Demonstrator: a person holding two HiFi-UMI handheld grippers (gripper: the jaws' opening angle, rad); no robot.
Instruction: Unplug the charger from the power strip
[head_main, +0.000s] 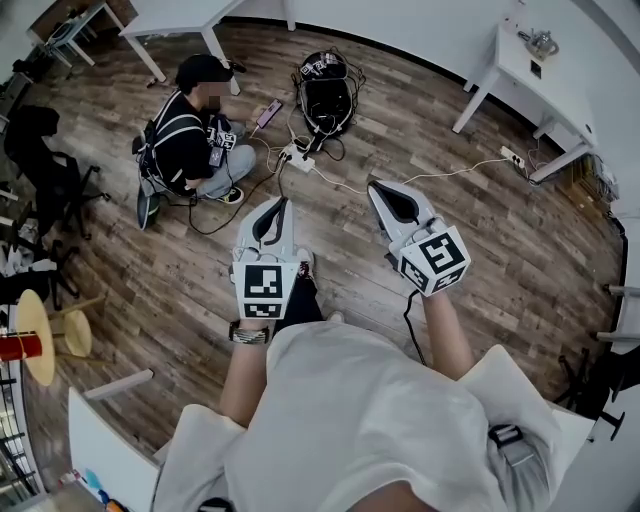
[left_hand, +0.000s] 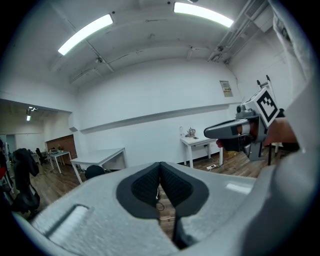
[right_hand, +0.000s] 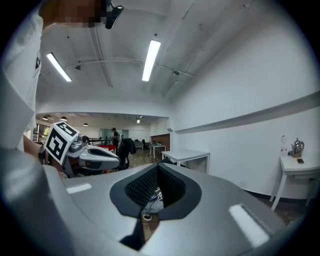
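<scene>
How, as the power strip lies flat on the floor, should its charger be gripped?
Grip the charger's body just above the white power strip, coming down from above with jaws across its sides: the strip lies flat on the floor, so the plug likely pulls straight up. Its exact shape is too small to tell.

Bright, even light from ceiling tubes (left_hand: 85, 34) — soft shadows, strong fisheye curvature, dark corners in both gripper views

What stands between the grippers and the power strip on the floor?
Nothing solid, as far as visible. Between the left gripper, the right gripper and the power strip lies only wood floor with a white cable. A seated person is beside the strip.
</scene>
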